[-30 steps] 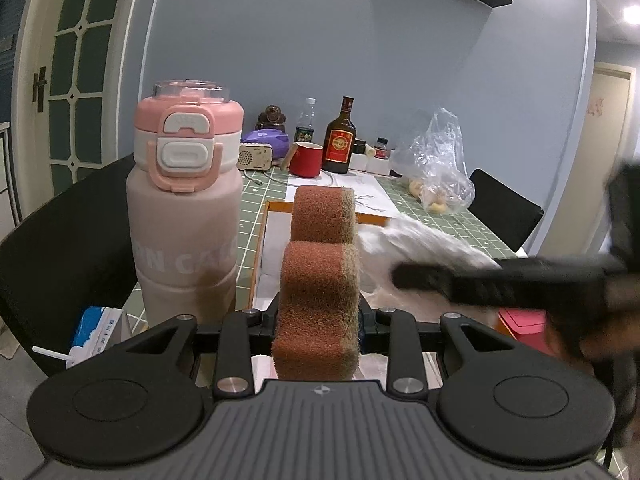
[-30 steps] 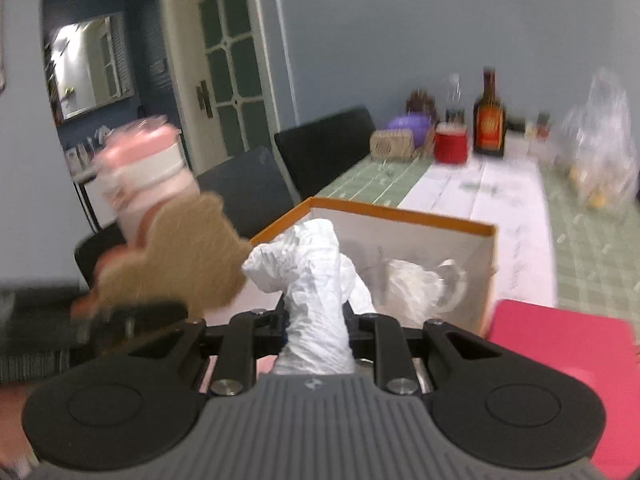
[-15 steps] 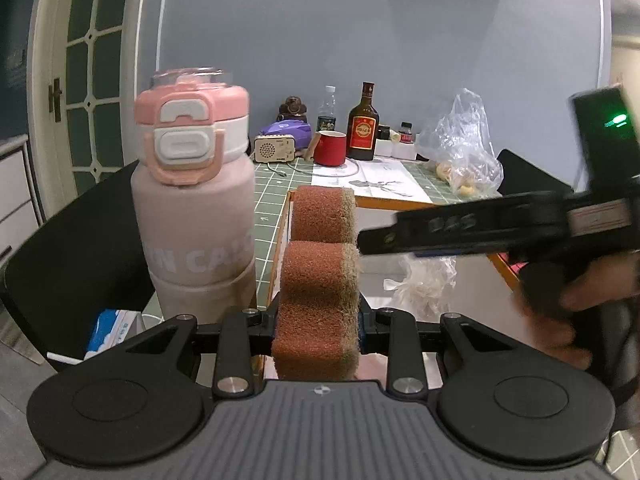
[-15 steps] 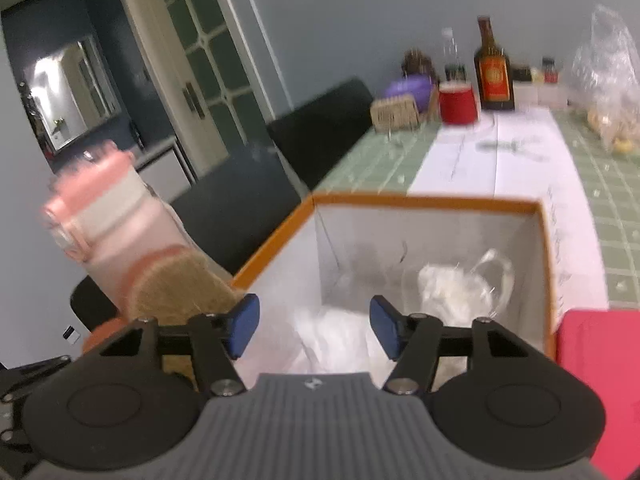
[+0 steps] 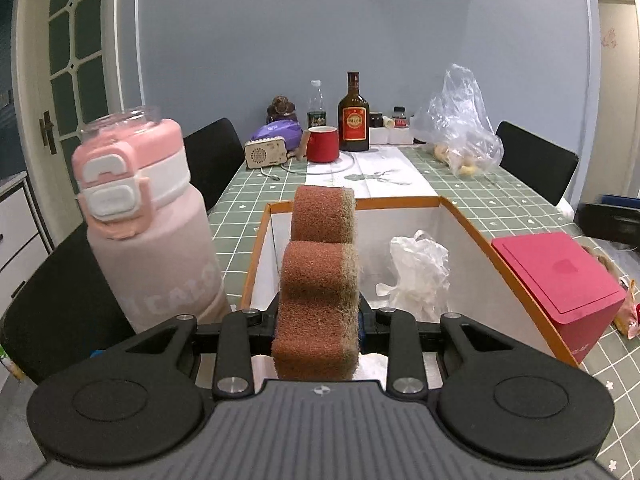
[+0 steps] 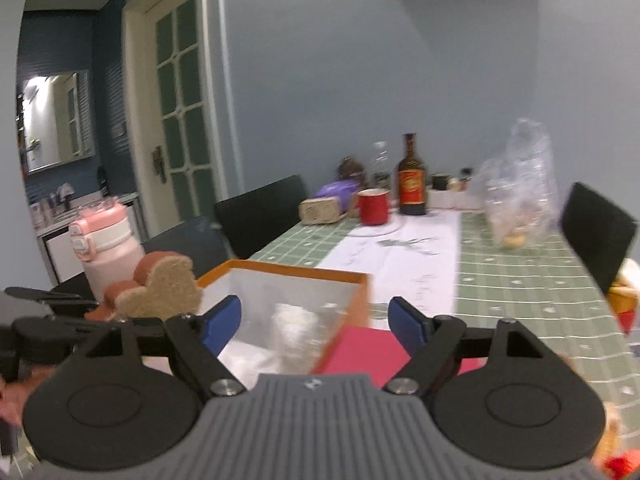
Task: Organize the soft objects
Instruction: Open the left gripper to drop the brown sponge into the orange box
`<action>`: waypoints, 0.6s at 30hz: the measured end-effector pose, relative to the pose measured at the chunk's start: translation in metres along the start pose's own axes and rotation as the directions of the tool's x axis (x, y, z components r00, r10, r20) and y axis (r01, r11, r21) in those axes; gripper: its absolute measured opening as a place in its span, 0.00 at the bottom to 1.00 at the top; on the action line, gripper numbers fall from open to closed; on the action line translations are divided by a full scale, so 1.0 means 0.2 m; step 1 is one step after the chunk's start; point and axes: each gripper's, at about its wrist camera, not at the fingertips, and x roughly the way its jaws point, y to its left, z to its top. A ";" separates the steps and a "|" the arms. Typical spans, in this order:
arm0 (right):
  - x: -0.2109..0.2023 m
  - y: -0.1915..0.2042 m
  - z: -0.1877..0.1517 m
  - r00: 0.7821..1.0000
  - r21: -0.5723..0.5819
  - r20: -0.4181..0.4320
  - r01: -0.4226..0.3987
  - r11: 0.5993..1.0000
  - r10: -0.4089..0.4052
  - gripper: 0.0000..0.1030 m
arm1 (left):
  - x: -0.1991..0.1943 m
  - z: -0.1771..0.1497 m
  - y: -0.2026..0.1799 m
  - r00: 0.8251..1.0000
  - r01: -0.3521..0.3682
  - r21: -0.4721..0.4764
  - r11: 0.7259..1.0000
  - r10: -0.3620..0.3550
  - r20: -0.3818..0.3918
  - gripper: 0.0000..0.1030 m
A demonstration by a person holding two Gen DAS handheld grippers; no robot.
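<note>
My left gripper is shut on a wavy brown sponge that stands upright between its pads, at the near edge of an orange-rimmed white box. A crumpled white plastic bag lies inside that box. In the right wrist view my right gripper hangs over the box's near right corner, its jaws opening wide with nothing between the blue pads. The same sponge and the box show at the lower left there, with the white bag blurred inside.
A pink water bottle stands left of the box, a red lidded box right of it. At the table's far end are a red mug, a brown bottle, a small radio and a clear bag. Black chairs flank the table.
My right gripper let go of the white bag, which now lies in the box, opened wide and drew back to the right, out of the left wrist view. The left gripper keeps the sponge.
</note>
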 end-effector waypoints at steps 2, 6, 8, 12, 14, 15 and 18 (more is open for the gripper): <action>-0.07 -0.05 -0.03 1.000 0.003 0.004 0.019 1.000 -0.019 0.79 | 0.02 0.00 -0.01 1.000 -0.008 -0.002 1.000 0.008 -0.008 0.35; -0.11 -0.13 -0.10 0.998 0.027 -0.015 0.061 0.998 -0.060 0.79 | 0.02 0.00 -0.01 1.000 0.030 -0.002 1.000 -0.030 -0.007 0.35; -0.13 -0.16 -0.14 0.996 0.043 -0.035 0.078 0.996 -0.077 0.79 | 0.02 0.00 -0.02 1.000 0.024 0.009 1.000 -0.024 0.005 0.35; -0.16 -0.21 -0.21 0.994 0.062 -0.064 0.097 0.993 -0.093 0.79 | 0.01 0.00 -0.02 1.000 0.005 0.019 1.000 -0.005 0.006 0.36; -0.18 -0.23 -0.23 0.992 0.072 -0.074 0.110 0.991 -0.105 0.79 | 0.01 0.00 -0.01 1.000 -0.004 0.008 1.000 0.004 -0.005 0.44; -0.19 -0.24 -0.24 0.991 0.077 -0.079 0.114 0.991 -0.108 0.79 | 0.01 0.00 -0.01 1.000 -0.002 -0.001 1.000 0.002 -0.010 0.61; -0.22 -0.28 -0.27 0.990 0.104 -0.094 0.118 0.988 -0.109 0.79 | -0.02 -0.01 0.03 1.000 0.014 -0.046 0.999 -0.013 0.015 0.84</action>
